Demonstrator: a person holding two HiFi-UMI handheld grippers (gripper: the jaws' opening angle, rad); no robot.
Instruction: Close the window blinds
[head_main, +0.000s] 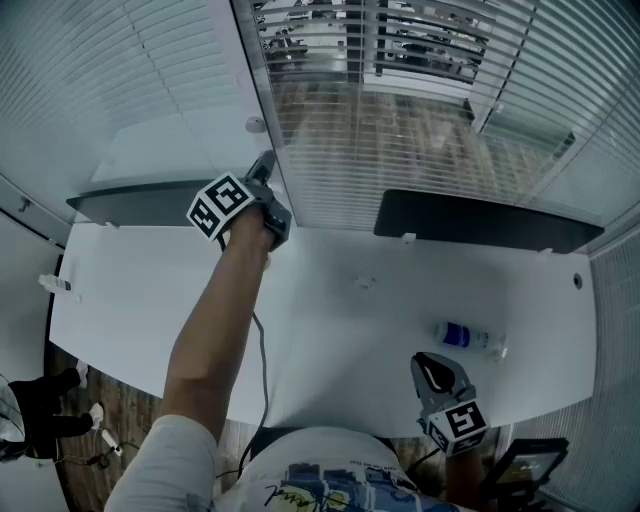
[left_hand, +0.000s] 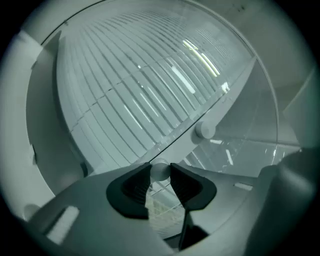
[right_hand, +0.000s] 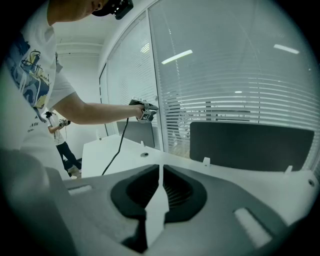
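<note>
White desk (head_main: 330, 300) stands before a glazed wall with slatted window blinds (head_main: 400, 130). Head view: left hand-held gripper (head_main: 266, 165) is raised to the window frame. Right hand-held gripper (head_main: 432, 368) sits low at the desk's near edge, near a bottle (head_main: 465, 337). Left gripper view: jaws clamp a small white knob (left_hand: 160, 171) beside the slats. Right gripper view: jaws together, nothing between them.

Worktop (head_main: 340, 300) white; blinds (head_main: 400, 150) pale horizontal slats; left marker cube (head_main: 218, 207) black-and-white squares; bottle (head_main: 466, 337) clear, blue label; partition panels (head_main: 480, 222) dark grey; left tongs pads (left_hand: 132, 187) black, ribbed; knob (left_hand: 160, 171) white
</note>
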